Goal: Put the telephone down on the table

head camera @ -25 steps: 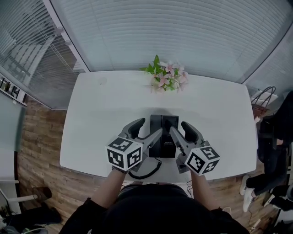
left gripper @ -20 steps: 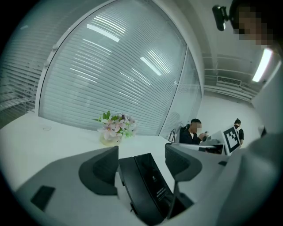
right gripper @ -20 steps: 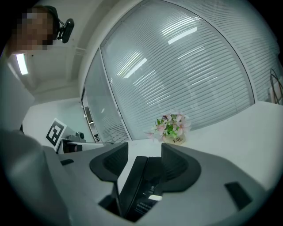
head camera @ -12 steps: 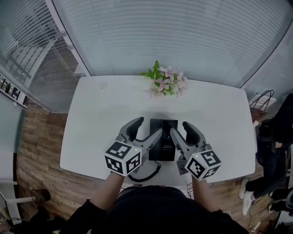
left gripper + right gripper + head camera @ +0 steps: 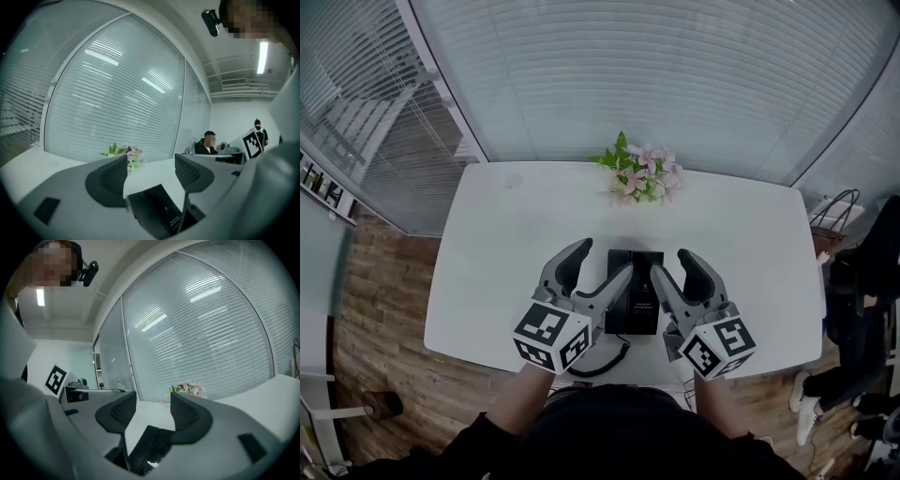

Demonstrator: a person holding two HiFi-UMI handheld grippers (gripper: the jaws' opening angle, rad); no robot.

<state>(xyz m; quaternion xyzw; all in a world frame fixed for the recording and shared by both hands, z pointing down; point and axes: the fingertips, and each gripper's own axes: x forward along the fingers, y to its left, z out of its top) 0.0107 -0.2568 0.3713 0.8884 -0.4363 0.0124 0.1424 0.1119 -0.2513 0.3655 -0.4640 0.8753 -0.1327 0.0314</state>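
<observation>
Head view | left tool, right tool level, jaws wide, empty | telephone on table

I see a black telephone with a black cord on a plain white table. At top centre of the frame, the flowers are pink with green leaves. My left gripper and right gripper are grey, each bearing black-and-white square markers. The floor at lower left is brown wood planking. The blinds are pale grey with horizontal stripes.
</observation>
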